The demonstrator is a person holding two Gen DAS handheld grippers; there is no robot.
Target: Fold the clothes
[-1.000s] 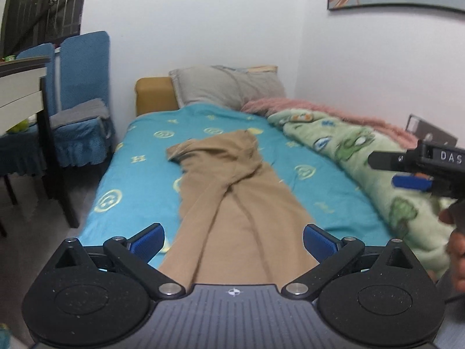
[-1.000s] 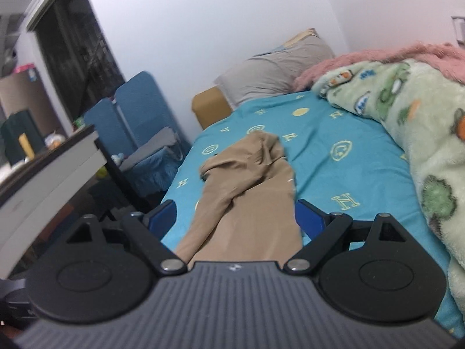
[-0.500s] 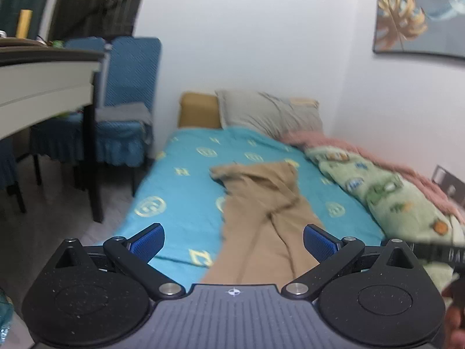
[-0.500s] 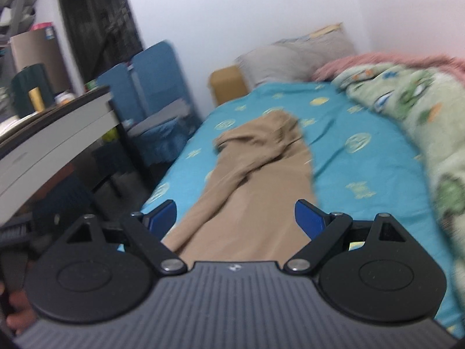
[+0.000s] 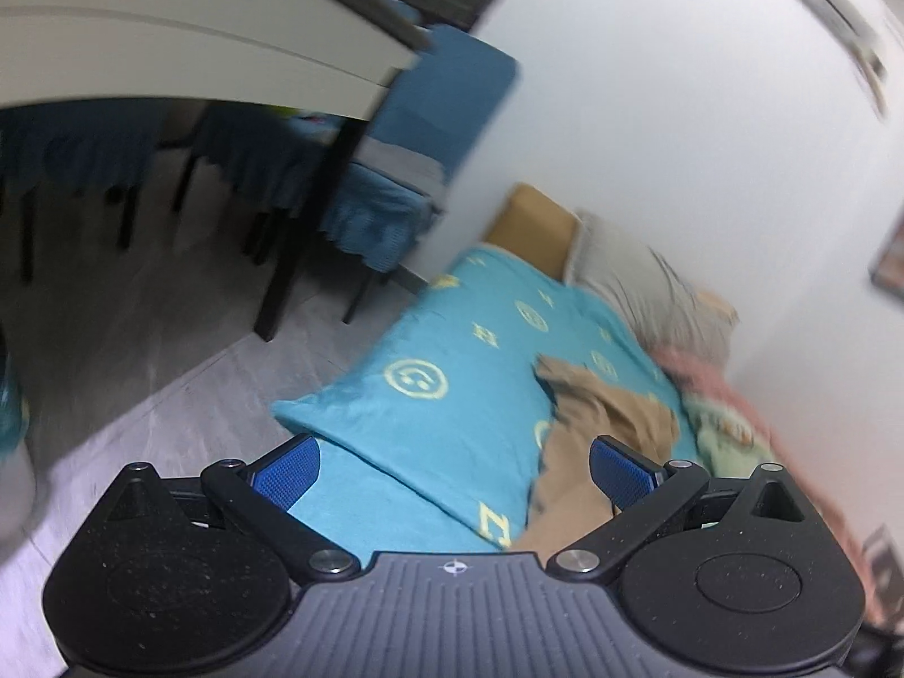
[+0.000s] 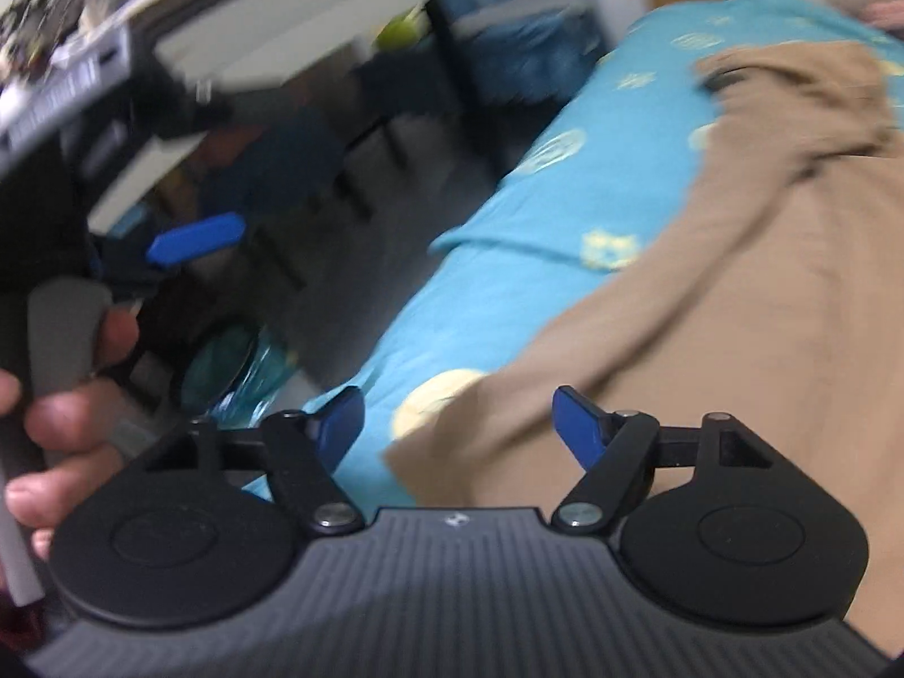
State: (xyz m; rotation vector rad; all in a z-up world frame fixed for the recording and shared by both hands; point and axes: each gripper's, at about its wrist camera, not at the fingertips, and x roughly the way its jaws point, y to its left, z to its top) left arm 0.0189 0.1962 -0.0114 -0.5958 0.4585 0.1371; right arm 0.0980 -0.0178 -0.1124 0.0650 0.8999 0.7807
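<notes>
Tan trousers (image 6: pixel 751 260) lie stretched lengthwise on the turquoise patterned bedsheet (image 6: pixel 508 237). In the left wrist view the trousers (image 5: pixel 599 429) lie to the right on the sheet (image 5: pixel 463 407). My right gripper (image 6: pixel 459 424) is open and empty, just above the near hem of the trousers by the bed's foot corner. My left gripper (image 5: pixel 455 466) is open and empty, tilted, over the bed's left foot corner, left of the trousers. It also shows at the left of the right wrist view (image 6: pixel 195 240), held in a hand. Both views are motion-blurred.
A white desk (image 5: pixel 186 51) with dark legs and blue-covered chairs (image 5: pixel 418 135) stand left of the bed on grey floor. A grey pillow (image 5: pixel 638 277) and green and pink blankets (image 5: pixel 729 424) lie at the bed's far right. A teal bag (image 6: pixel 237 373) sits on the floor.
Both grippers have swung left and down toward the foot of the bed. The left gripper has rolled, so its view is tilted. The right gripper has come close over the trouser hem.
</notes>
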